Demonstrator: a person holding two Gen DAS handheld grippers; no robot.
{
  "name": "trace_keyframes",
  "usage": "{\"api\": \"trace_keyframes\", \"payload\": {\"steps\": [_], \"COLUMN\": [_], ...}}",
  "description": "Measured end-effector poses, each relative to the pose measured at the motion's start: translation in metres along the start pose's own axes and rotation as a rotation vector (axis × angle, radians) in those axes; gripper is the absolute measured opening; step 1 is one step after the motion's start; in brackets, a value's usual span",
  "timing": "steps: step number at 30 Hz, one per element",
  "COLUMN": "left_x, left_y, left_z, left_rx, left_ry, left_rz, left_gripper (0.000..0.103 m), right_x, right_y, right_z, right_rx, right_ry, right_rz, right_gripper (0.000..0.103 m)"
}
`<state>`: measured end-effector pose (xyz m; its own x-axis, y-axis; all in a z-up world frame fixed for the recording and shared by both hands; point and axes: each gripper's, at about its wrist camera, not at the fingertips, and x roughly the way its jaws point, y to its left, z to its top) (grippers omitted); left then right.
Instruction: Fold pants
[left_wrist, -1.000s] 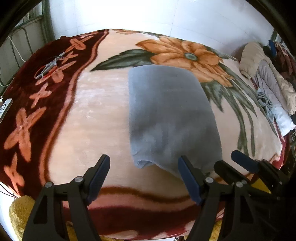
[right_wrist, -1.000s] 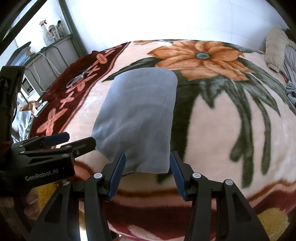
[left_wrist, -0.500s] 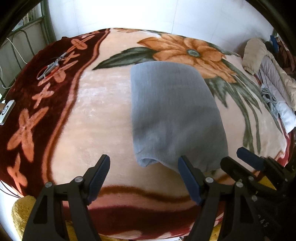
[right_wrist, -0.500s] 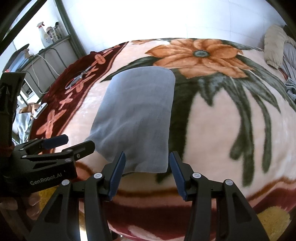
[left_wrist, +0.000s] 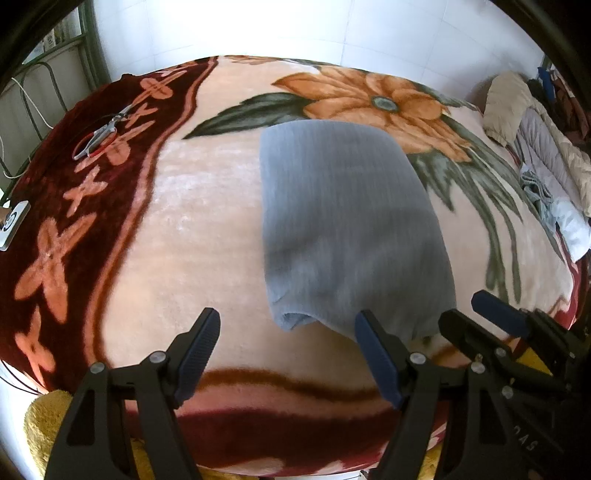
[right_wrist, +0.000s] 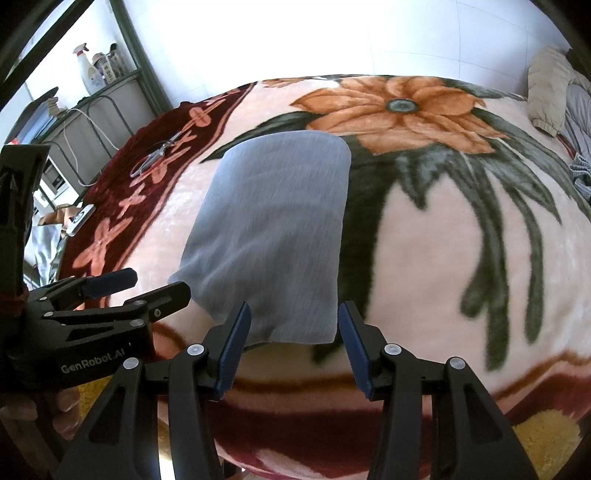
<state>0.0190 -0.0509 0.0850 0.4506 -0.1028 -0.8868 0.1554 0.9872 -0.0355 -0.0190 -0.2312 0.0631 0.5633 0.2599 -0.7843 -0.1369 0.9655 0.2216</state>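
Grey pants (left_wrist: 347, 229) lie folded into a flat rectangle on a floral blanket (left_wrist: 184, 229); they also show in the right wrist view (right_wrist: 273, 236). My left gripper (left_wrist: 286, 345) is open and empty, just in front of the pants' near left corner. My right gripper (right_wrist: 293, 338) is open and empty, its jaws either side of the pants' near edge, a little short of it. Each gripper shows in the other's view: the right one (left_wrist: 476, 314) at the pants' near right corner, the left one (right_wrist: 147, 286) at the near left.
Scissors (left_wrist: 98, 134) and a small white device (left_wrist: 11, 223) lie on the blanket's dark red border at left. Piled clothes (left_wrist: 535, 162) sit at the far right. A metal shelf with bottles (right_wrist: 92, 77) stands beyond the bed's left side.
Both grippers have drawn back slightly from the pants and the views have shifted a little. The pants lie as before and both grippers stay open.
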Motion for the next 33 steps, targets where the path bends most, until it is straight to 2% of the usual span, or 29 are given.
{"api": "trace_keyframes", "payload": {"steps": [33], "left_x": [0.0045], "left_y": [0.0012], "left_z": [-0.0019], "left_rx": [-0.003], "left_ry": [0.015], "left_rz": [-0.013], "left_gripper": [0.079], "right_x": [0.0014], "right_y": [0.0027], "right_z": [-0.0011], "right_rx": [0.005], "right_ry": [0.005], "right_rz": [0.0], "right_gripper": [0.051]}}
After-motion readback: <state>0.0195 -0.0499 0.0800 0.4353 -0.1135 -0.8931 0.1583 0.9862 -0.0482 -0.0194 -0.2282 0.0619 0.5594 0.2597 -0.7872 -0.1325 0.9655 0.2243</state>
